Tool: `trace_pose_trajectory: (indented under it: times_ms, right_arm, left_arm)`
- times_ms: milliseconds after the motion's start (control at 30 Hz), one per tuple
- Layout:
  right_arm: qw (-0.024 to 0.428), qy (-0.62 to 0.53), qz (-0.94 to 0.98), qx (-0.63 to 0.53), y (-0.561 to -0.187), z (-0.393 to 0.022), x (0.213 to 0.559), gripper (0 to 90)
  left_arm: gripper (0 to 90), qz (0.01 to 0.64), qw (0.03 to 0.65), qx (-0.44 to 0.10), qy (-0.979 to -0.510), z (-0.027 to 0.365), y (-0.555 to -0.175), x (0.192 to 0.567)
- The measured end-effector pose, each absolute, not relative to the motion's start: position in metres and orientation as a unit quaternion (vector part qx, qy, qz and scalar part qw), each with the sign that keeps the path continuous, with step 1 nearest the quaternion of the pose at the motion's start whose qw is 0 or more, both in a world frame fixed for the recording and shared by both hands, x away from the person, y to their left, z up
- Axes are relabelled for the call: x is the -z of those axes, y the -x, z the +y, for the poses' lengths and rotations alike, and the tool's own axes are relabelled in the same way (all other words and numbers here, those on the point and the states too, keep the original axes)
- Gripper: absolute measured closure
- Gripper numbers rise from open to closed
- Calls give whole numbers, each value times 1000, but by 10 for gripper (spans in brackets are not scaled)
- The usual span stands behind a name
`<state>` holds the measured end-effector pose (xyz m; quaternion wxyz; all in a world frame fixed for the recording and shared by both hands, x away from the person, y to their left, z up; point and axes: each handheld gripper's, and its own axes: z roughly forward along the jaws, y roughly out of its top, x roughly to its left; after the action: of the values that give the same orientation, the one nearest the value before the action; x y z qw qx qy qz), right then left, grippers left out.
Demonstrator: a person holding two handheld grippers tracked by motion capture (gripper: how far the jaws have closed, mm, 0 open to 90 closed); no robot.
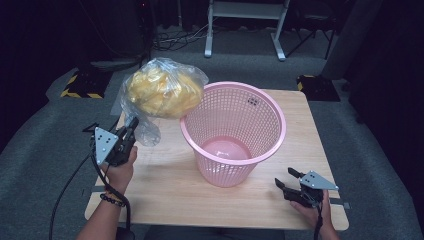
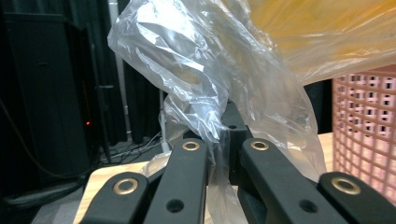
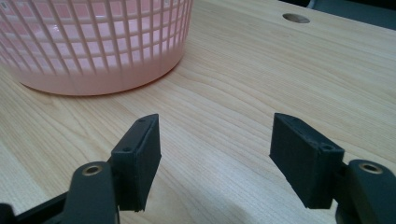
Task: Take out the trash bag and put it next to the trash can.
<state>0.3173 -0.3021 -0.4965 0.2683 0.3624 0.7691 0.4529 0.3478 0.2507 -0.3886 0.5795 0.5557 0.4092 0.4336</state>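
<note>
A clear plastic bag (image 1: 162,90) stuffed with yellow material hangs in the air at the left of a pink mesh basket (image 1: 233,131), close to its rim. My left gripper (image 1: 131,125) is shut on the bag's lower loose film, below and left of the yellow bulk. In the left gripper view the crumpled bag (image 2: 210,88) runs down between the closed jaws, with the basket (image 2: 364,135) at the right edge. My right gripper (image 1: 286,179) rests low near the table's front right, open, with nothing between its jaws (image 3: 215,144). The basket wall (image 3: 93,46) stands just ahead of it.
The wooden table (image 1: 300,130) has bare room to the right of the basket and along the front edge. A round hole (image 3: 295,18) is in the tabletop. Beyond the table are grey carpet, cables and a white frame (image 1: 245,25).
</note>
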Motion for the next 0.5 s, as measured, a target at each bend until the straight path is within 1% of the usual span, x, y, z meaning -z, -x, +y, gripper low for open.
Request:
trace_pose_trajectory:
  times_ms: [233, 500]
  right_arm:
    - [267, -363, 770, -451, -317, -302, 497, 338]
    - [267, -361, 773, -449, -318, -303, 498, 338]
  left_arm:
    - [900, 430, 565, -439, -551, 259, -352, 391]
    - [900, 431, 552, -445, -558, 258, -355, 396]
